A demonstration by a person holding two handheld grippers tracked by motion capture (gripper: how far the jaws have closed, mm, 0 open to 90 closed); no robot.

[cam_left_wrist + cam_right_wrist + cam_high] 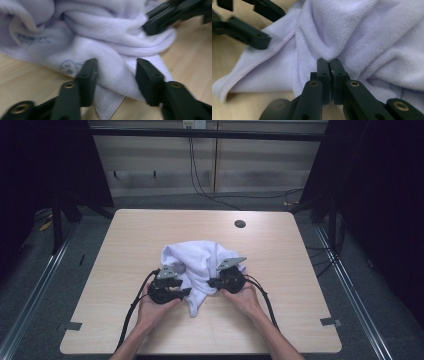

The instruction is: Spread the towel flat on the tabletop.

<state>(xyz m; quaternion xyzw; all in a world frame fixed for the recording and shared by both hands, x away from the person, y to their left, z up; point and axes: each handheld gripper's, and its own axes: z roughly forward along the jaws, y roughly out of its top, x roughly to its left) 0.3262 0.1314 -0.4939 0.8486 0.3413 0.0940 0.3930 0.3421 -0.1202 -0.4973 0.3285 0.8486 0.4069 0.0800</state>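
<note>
Wooden table [125, 320]: white towel [197, 262] between grippers, right gripper [329, 61] pinching fold.

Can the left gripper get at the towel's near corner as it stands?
Probably yes: the left gripper has its fingers apart, straddling the towel fold, with nothing between them but cloth.

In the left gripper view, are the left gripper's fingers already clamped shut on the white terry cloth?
No: the left gripper has its fingers standing apart, with a fold of the crumpled white terry cloth lying between them.
</note>
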